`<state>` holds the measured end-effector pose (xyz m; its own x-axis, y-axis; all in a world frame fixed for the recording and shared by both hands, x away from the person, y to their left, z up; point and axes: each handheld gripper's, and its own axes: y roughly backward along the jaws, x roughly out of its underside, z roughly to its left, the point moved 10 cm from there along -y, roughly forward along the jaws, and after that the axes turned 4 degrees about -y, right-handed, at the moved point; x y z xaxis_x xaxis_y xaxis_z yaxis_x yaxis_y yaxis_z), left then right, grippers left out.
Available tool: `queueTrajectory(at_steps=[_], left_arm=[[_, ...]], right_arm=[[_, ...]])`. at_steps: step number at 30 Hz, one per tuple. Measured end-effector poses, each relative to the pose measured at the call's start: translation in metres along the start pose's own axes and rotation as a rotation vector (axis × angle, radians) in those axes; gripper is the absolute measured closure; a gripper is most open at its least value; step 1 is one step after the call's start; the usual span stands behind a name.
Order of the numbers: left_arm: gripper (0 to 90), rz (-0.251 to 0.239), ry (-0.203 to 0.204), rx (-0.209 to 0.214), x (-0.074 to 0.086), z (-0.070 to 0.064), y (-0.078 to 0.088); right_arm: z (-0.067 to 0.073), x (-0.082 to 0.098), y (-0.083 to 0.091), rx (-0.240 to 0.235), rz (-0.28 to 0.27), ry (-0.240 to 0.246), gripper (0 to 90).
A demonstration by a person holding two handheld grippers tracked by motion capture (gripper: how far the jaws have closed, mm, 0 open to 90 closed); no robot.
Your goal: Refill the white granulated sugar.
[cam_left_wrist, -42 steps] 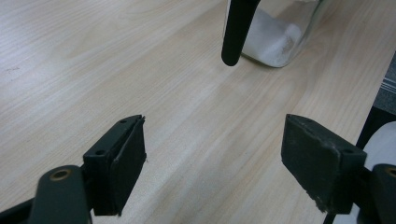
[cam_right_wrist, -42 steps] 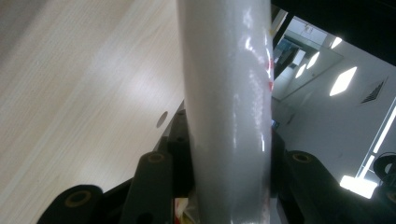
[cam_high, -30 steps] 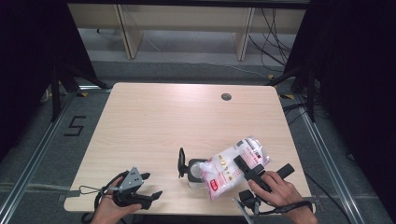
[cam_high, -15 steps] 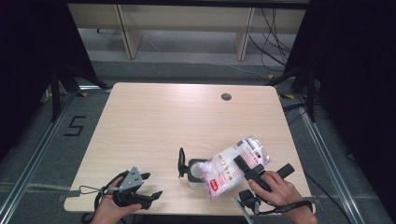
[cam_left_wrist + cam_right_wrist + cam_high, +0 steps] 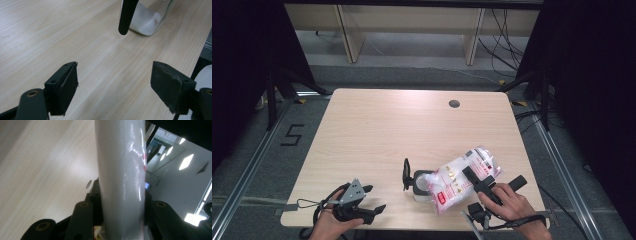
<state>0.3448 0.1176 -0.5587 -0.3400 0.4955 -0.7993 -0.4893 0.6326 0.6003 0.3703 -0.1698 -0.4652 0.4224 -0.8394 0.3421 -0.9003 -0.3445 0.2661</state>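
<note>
A white plastic bag (image 5: pixel 462 177) with red print lies tilted at the table's front right. Its lower end rests at the mouth of a glass jar (image 5: pixel 420 184) that holds white powder. My right gripper (image 5: pixel 469 176) is shut on the bag; in the right gripper view the bag (image 5: pixel 120 157) stands squeezed between the black jaws of the right gripper (image 5: pixel 122 192). A black hinged lid (image 5: pixel 406 174) stands up on the jar's left side. My left gripper (image 5: pixel 376 198) rests open at the front left. In its own view the left gripper (image 5: pixel 113 82) holds nothing, and the jar (image 5: pixel 147 17) and the lid (image 5: pixel 126 15) stand ahead.
The light wooden table (image 5: pixel 387 130) has a dark round cable hole (image 5: pixel 454 103) near its far right edge. Black curtains flank both sides. Shelving legs and cables stand on the floor beyond the far edge.
</note>
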Motion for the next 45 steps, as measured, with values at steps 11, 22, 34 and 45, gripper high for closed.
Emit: queueTrajectory(at_steps=[11,22,34,45], left_arm=[[21.6,0.002,-0.002,-0.008,0.0005,0.0011,0.0002],[21.6,0.004,-0.002,-0.008,0.0005,0.0011,0.0004],[21.5,-0.006,0.001,0.0,-0.0006,-0.0002,0.0005],[21.5,0.002,-0.007,-0.005,0.0003,0.0012,0.0007]], right_arm=[[-0.0007,0.0007,0.0003,-0.001,0.003,0.005,68.0],[-0.0063,0.0014,0.0044,0.013,0.016,0.031,68.3],[0.0006,0.0035,0.0015,0.008,-0.002,-0.028,68.5],[-0.0013,0.0018,-0.0004,0.006,-0.027,-0.003,68.6]])
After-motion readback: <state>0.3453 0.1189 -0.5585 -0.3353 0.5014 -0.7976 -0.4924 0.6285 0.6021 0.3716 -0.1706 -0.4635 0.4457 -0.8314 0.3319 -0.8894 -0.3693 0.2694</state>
